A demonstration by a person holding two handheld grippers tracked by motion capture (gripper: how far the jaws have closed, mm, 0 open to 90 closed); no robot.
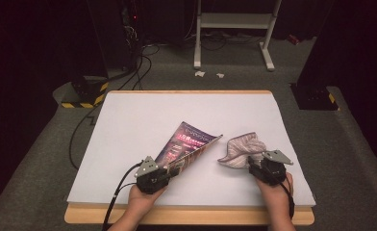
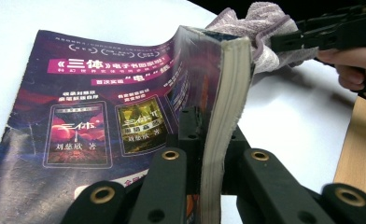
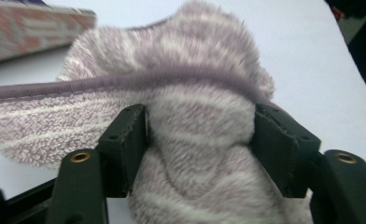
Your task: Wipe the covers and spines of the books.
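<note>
A paperback book [image 1: 189, 143] with a dark purple cover lies near the table's middle, its near edge tilted up off the white sheet. My left gripper [image 1: 169, 169] is shut on that edge; in the left gripper view the book [image 2: 125, 102] has its page block pinched between the two black jaws. A purple-and-white striped towel [image 1: 242, 150] sits bunched to the book's right. My right gripper [image 1: 255, 166] is shut on the towel [image 3: 195, 116], whose fluffy cloth bulges between the jaws. The towel [image 2: 265, 28] and the right gripper [image 2: 330, 35] also appear beyond the book in the left gripper view.
The white sheet [image 1: 143, 115] covers a wooden table [image 1: 186, 216] whose bare edge runs along the front. Beyond the table are grey carpet, black cables [image 1: 138, 72], a white stand [image 1: 234, 29] and a black base with yellow-black tape [image 1: 83, 94].
</note>
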